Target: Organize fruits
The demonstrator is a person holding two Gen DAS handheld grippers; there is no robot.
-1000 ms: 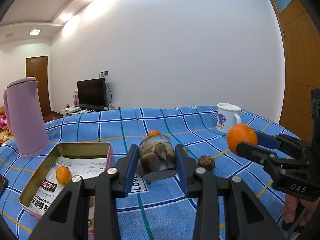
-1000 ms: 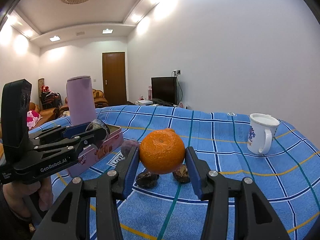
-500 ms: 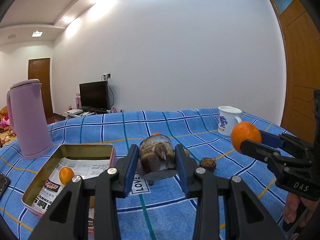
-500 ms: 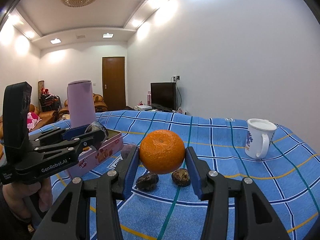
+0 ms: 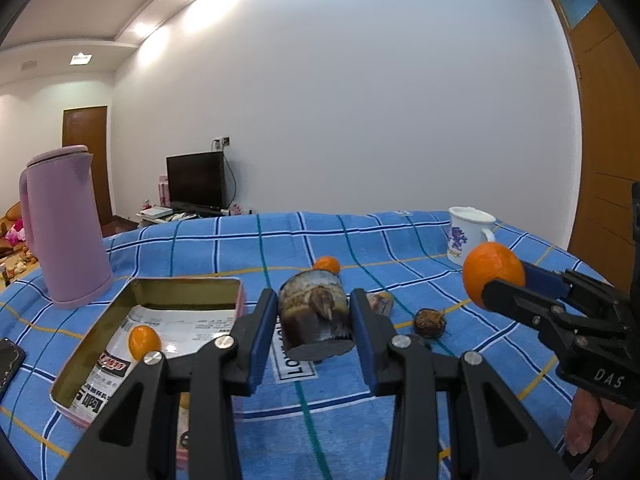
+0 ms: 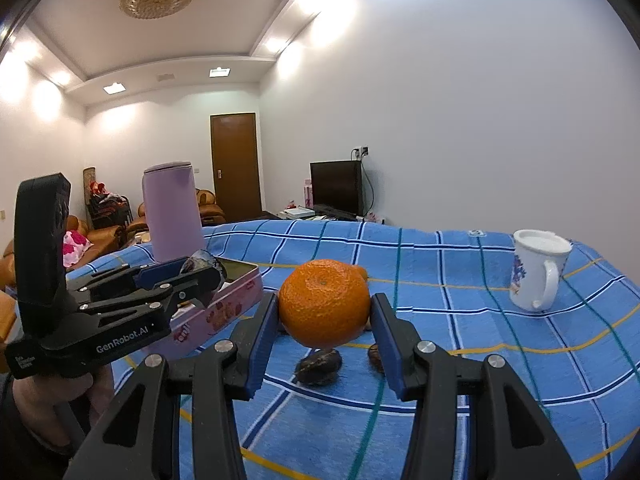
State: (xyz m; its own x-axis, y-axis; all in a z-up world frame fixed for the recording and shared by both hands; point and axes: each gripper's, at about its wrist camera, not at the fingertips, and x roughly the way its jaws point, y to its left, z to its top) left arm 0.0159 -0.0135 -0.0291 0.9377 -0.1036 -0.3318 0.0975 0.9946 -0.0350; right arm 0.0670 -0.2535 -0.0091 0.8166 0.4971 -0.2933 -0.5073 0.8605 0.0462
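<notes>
My left gripper (image 5: 314, 322) is shut on a brown, dark-based fruit (image 5: 314, 316) and holds it above the blue checked cloth, just right of an open pink tin (image 5: 160, 336). A small orange fruit (image 5: 144, 342) lies in the tin. My right gripper (image 6: 325, 320) is shut on a large mandarin (image 6: 324, 302), held above the cloth; the mandarin also shows in the left wrist view (image 5: 493, 274). Two dark wrinkled fruits (image 6: 318, 366) lie on the cloth below it. Another small orange fruit (image 5: 327, 265) lies behind the brown one.
A tall lilac jug (image 5: 64, 224) stands behind the tin at the left. A white flowered mug (image 6: 538, 268) stands at the far right of the cloth. A dark phone (image 5: 8, 364) lies at the left edge.
Both grippers have risen a little with their fruits still held. The mandarin sits slightly higher and farther right in the left wrist view.
</notes>
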